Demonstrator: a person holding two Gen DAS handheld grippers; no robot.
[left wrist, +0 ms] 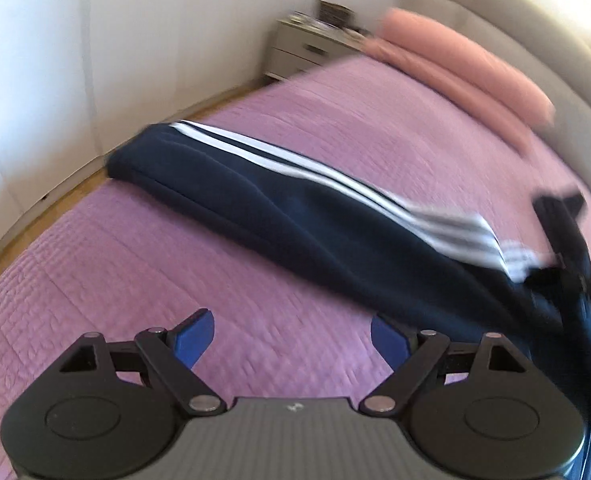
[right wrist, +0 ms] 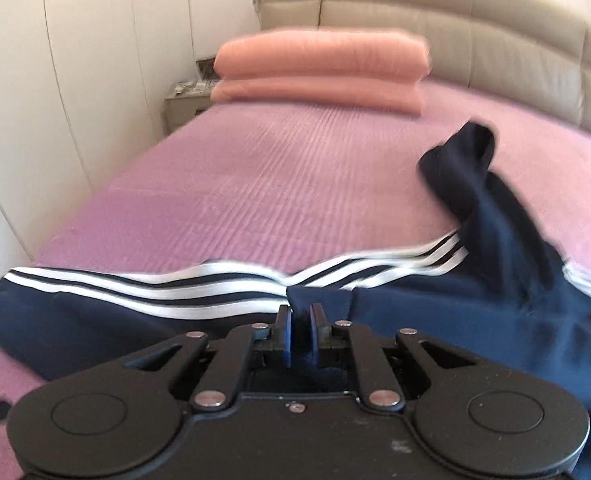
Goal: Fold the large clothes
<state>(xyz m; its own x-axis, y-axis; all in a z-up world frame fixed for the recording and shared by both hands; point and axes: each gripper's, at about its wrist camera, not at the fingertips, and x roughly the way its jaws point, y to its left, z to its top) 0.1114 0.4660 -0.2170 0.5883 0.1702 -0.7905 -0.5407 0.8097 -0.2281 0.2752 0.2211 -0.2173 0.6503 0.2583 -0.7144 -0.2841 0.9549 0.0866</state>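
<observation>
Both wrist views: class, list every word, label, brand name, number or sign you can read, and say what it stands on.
No readable text in either view.
Navy track pants: three white stripes, no wording visible.
Items on the nightstand: too blurred to read.
Left tool and right tool: no legible marking.

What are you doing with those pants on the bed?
A person is folding navy track pants with white side stripes on a bed with a purple quilted cover, using a hand-held gripper in each hand. The right gripper is shut on a bit of the navy fabric near the stripes. The left gripper is open, holds nothing and is above the cover beside the pants. Two pink pillows are stacked near the beige padded headboard.
</observation>
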